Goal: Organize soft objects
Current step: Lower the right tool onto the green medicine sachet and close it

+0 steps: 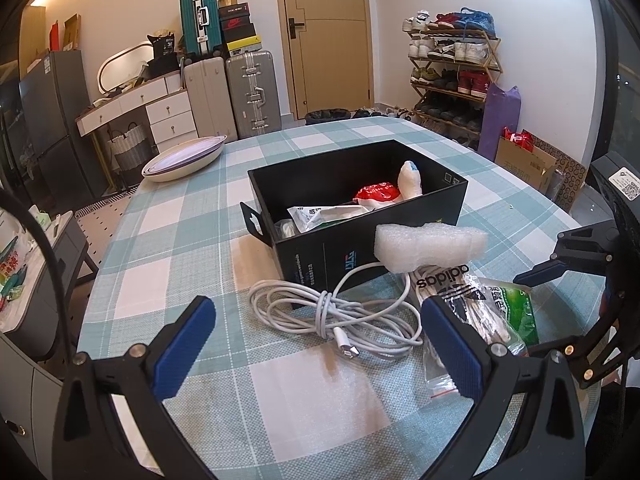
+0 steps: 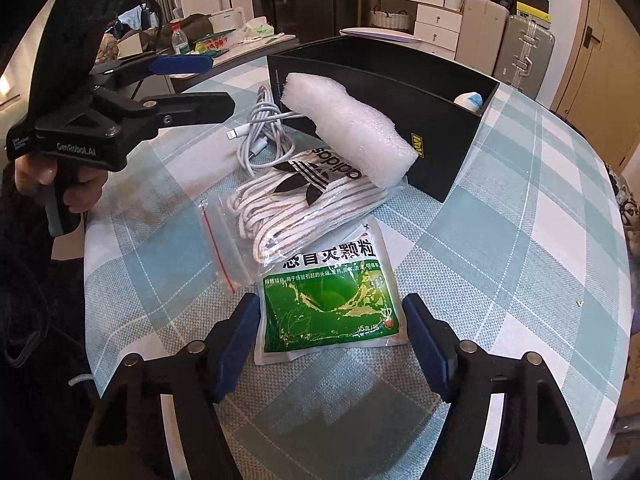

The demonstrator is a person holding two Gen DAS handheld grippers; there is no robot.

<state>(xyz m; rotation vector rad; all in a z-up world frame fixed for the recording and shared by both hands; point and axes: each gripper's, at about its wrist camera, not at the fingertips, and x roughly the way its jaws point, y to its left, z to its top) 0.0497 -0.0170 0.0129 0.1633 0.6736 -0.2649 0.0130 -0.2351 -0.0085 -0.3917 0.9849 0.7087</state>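
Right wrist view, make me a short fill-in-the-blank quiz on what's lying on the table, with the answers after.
1. The green sachet lies between the fingers of the ____ claw.
2. The foam roll leans against the ____ box.
3. The bag of white laces carries an ____ logo.
4. The coiled cable is ____ in colour.

Answers: right; black; Adidas; white

a lived-in home: shoe rack point(image 1: 454, 68), suitcases point(image 1: 252, 92), checked tablecloth point(image 1: 320, 380)

Bright, sharp indoor frames; strong fisheye bending, dark vignetted corners.
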